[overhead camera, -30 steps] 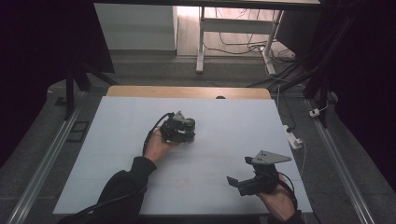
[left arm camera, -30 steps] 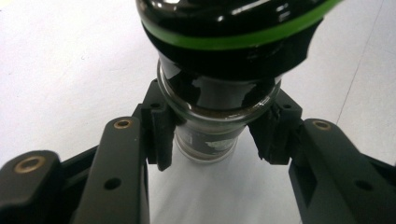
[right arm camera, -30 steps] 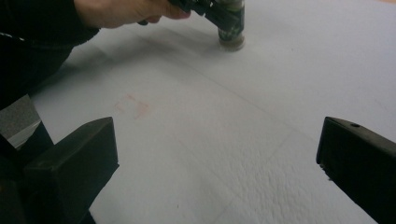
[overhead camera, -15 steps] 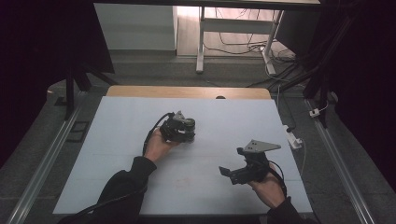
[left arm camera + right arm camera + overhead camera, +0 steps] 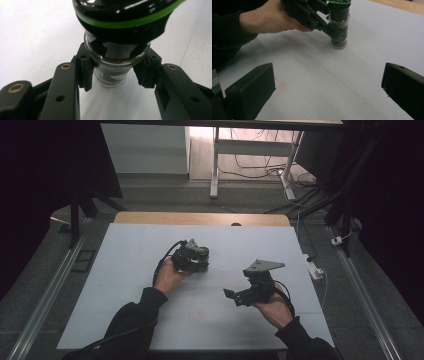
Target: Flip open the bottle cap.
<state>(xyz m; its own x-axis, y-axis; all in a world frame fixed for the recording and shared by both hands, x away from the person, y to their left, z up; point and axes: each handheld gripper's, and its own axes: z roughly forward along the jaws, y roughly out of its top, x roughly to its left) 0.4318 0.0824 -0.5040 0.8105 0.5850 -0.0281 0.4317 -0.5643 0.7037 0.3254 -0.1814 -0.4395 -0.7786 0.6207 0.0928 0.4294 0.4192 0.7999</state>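
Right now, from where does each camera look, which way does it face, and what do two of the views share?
High view: sits above the person's side, looks forward and down on the table; both forearms, hands, left tool and right tool show.
Left gripper view: rides the left tool, looks along its jaws, shut on the jar.
Right gripper view: rides the right tool, faces across the table; its jaws stand wide apart.
Shared: the right gripper and high views both show the left hand holding the jar.
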